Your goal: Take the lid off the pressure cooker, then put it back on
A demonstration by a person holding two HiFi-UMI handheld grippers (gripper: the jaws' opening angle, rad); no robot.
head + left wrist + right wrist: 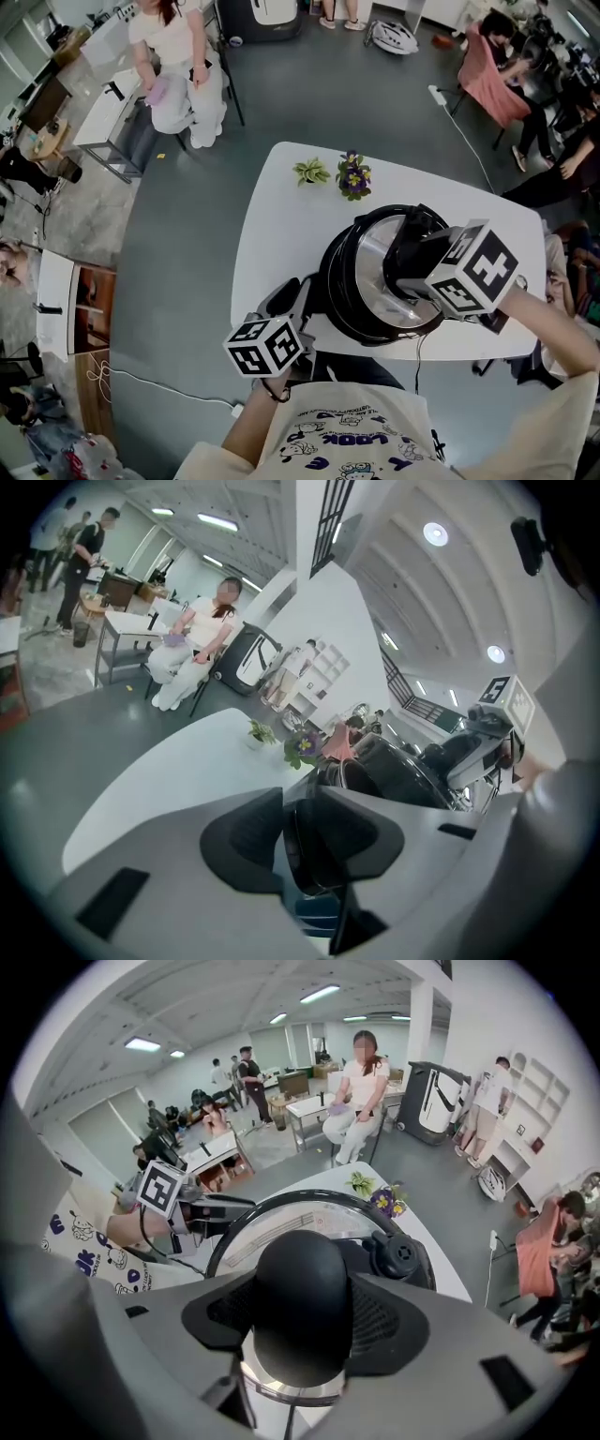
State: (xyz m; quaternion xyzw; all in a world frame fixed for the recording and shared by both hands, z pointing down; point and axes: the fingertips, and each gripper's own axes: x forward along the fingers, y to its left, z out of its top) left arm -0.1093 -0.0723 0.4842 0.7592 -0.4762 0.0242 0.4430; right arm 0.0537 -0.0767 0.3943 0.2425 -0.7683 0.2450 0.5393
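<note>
A black pressure cooker [349, 302] with a steel lid [370, 258] stands near the front edge of the white table [281, 202]. My right gripper [412, 258] points steeply down over the lid. In the right gripper view its jaws [302, 1312] are shut on the lid's round black knob [300, 1274], with the steam valve [398, 1255] just beyond. My left gripper [298, 305] reaches in from the near left. In the left gripper view its pads [305, 846] clamp the cooker's dark side handle [317, 860]. The seam between lid and pot is hidden.
Two small potted plants [311, 172] [353, 176] stand at the table's far edge. A cord [419, 354] hangs off the near edge. A seated person [183, 66] and a metal table [112, 122] are beyond, with more people at the right [497, 66].
</note>
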